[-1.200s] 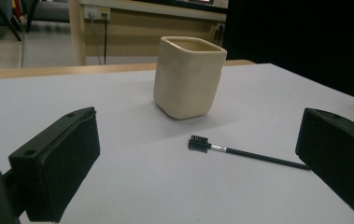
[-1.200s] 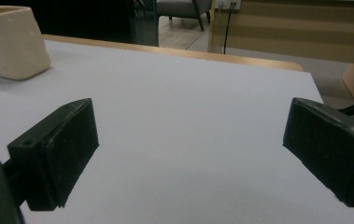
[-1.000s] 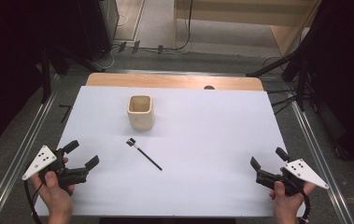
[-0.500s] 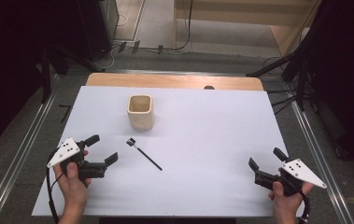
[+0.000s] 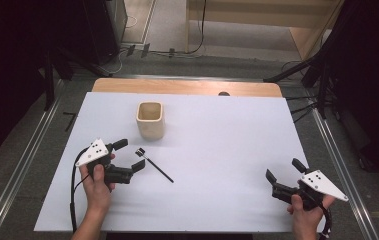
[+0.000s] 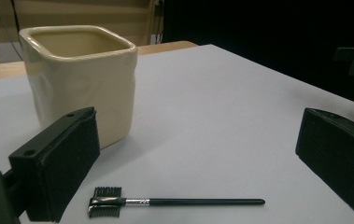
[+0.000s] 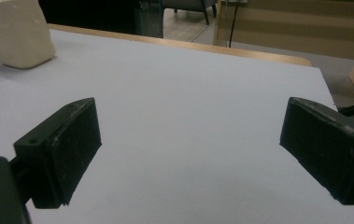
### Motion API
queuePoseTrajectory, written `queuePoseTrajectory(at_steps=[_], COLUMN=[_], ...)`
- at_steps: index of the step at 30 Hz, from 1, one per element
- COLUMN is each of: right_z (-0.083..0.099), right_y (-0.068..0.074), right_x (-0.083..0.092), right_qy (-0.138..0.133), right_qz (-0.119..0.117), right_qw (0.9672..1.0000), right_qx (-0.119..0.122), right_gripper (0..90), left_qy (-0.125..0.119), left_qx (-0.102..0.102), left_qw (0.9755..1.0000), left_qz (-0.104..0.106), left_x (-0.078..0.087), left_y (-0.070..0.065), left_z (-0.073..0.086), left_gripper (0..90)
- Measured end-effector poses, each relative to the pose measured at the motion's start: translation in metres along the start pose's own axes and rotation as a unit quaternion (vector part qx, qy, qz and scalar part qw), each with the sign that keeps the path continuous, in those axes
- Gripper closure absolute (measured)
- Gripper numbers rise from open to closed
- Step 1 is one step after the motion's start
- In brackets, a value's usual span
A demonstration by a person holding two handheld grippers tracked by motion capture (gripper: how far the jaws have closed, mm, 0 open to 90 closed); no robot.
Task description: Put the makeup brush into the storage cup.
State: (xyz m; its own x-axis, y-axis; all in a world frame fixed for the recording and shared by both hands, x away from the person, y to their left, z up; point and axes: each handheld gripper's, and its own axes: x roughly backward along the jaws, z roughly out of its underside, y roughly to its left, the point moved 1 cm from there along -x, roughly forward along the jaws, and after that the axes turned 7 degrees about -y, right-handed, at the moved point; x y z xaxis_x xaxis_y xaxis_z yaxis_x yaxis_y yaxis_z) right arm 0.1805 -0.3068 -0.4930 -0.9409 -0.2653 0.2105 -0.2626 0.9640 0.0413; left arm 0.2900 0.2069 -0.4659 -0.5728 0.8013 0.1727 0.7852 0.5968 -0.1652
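Small black brush [image 5: 155, 165] lay flat on the white table [image 5: 217, 150], comb-and-bristle head [image 6: 105, 208] toward the left gripper, thin handle running away toward table centre. Sat near the cream square cup [image 5: 150, 119], in front of it, not touching. Seen in the left gripper view as lying crosswise between the two black jaws, head close to the left-hand pad [image 6: 67, 172], handle tip short of the right-hand one; no contact with either. Left gripper [image 5: 128, 155] held in the person's left hand [image 5: 96, 182], jaws spread wide, nothing clamped, tips just beside the brush head. Grey three-cornered plate on top, cable trailing back toward the table's near edge. Cup stood upright, opening up, looked empty from above. Right gripper [image 5: 285, 169] held low at the near right corner of the table, well apart from brush and cup, jaws likewise spread wide over bare white surface, nothing between them. Wooden strip [image 5: 187, 87] visible along the table's far edge.
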Motion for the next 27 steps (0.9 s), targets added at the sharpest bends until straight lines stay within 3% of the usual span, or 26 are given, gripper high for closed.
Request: queuePoseTrajectory(at_steps=[7, 11, 17, 20, 23, 24, 27], right_z=[0.000, 0.000, 0.001, 0.001, 0.001, 0.001, 0.002], right_y=[-0.001, 0.000, -0.001, -0.001, -0.001, -0.001, -0.001], right_x=[-0.001, -0.001, -0.001, -0.001, -0.002, -0.002, -0.002], right_qy=[0.003, 0.003, 0.005, 0.007, 0.007, 0.008, 0.009], right_qz=[0.002, 0.002, 0.001, 0.002, 0.001, 0.001, 0.001], right_qw=[1.0000, 1.0000, 1.0000, 1.0000, 1.0000, 1.0000, 1.0000], right_qx=[-0.002, -0.003, -0.003, -0.005, -0.004, -0.004, -0.004], right_gripper=[5.9, 6.0, 6.0, 6.1, 6.2, 6.2, 6.3], left_qy=[0.018, 0.044, 0.100, 0.132, 0.167, 0.183, 0.236], left_qx=[0.004, 0.000, -0.018, -0.021, -0.040, -0.052, -0.083], left_qw=[0.9996, 0.9985, 0.9930, 0.9878, 0.9811, 0.9779, 0.9634], left_qz=[0.019, 0.034, 0.059, 0.080, 0.088, 0.087, 0.096], left_x=[-0.016, -0.026, -0.043, -0.051, -0.058, -0.060, -0.068], left_y=[0.004, 0.008, 0.010, 0.012, 0.011, 0.011, 0.008], left_z=[-0.002, -0.003, -0.002, -0.002, -0.001, -0.001, -0.002], left_gripper=[0.2, 0.2, 0.2, 0.2, 0.2, 0.2, 0.2])
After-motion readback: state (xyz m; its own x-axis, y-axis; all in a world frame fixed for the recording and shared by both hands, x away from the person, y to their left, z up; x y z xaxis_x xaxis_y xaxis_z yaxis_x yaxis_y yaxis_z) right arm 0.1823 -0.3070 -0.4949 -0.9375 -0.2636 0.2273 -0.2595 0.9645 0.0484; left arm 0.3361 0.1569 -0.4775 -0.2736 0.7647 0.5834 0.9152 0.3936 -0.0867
